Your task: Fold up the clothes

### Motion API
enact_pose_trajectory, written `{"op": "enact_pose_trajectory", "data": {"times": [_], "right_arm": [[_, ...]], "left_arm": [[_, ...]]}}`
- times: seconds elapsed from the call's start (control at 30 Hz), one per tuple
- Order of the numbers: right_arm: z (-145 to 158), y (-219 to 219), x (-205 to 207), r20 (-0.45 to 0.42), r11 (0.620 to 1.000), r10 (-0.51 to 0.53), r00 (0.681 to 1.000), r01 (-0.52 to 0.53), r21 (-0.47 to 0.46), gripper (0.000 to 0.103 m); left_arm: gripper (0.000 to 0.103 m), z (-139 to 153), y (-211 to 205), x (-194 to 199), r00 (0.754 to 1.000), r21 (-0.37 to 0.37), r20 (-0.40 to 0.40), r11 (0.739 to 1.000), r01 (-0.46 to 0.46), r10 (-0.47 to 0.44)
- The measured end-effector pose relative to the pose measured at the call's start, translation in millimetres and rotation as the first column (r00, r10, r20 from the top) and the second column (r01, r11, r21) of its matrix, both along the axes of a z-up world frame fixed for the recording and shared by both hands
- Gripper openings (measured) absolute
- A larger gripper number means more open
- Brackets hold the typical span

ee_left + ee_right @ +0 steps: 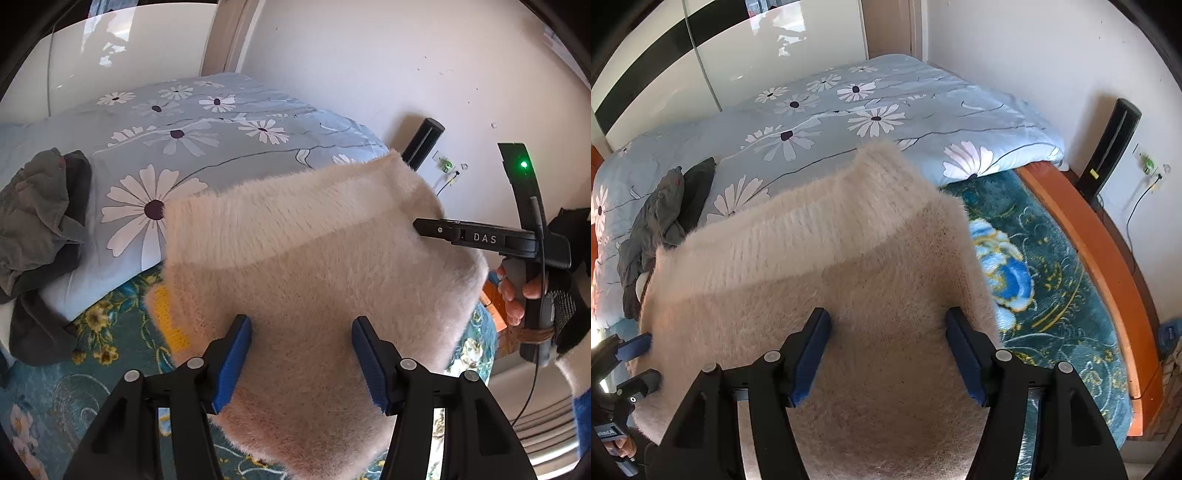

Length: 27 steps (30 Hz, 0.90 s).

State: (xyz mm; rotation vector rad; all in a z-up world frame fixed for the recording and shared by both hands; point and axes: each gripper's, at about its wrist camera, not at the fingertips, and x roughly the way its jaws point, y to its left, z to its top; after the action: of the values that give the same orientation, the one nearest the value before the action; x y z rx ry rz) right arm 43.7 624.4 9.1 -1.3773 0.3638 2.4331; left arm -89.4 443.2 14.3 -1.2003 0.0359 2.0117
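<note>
We hover both wide-open grippers, left [301, 360] and right [886, 354], holding nothing, over the sweater [303, 266]; pinching matching corners should keep the fold square.

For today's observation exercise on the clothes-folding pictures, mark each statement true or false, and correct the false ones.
1. Both grippers have their jaws spread apart. True: the left gripper and the right gripper are both open over the fuzzy cream sweater.
2. The sweater is dark green. False: it is cream.
3. A crumpled grey garment lies on the daisy-print duvet. True.
4. The duvet is plain red. False: it is light blue with white daisies.
5. The bed frame is orange. True.
</note>
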Motion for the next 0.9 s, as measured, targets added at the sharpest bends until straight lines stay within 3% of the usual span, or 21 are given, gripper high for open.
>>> {"op": "enact_pose_trajectory", "data": {"times": [0.33,0.4,0.47,0.77,0.87,0.9], "right_arm": [[41,-54,53,-0.094,0.999,0.021,0.995,-0.016,0.049,0.066],[42,-66,67,-0.088,0.998,0.024,0.996,-0.019,0.052,0.066],[41,-74,77,-0.077,0.998,0.024,0.997,-0.019,0.058,0.066],[6,-88,99,-0.011,0.999,0.001,1.000,-0.001,0.033,0.074],[-6,-93,99,0.009,1.000,0.003,1.000,-0.003,0.029,0.074],[-9,-94,99,0.012,1.000,0.005,1.000,-0.005,0.029,0.074]], "left_arm": [[0.065,28,-31,50,0.997,0.008,-0.050,0.999,-0.052,0.052],[0.071,29,-39,59,0.997,0.019,-0.043,0.998,-0.067,0.068],[0.082,28,-43,64,0.998,0.034,-0.020,0.997,-0.062,0.063],[0.088,5,-42,88,0.999,0.021,-0.002,0.999,-0.037,0.037],[0.103,-5,-46,89,0.998,0.042,0.009,0.997,-0.062,0.062],[0.103,-8,-47,89,0.997,0.050,0.012,0.996,-0.072,0.071]]}}
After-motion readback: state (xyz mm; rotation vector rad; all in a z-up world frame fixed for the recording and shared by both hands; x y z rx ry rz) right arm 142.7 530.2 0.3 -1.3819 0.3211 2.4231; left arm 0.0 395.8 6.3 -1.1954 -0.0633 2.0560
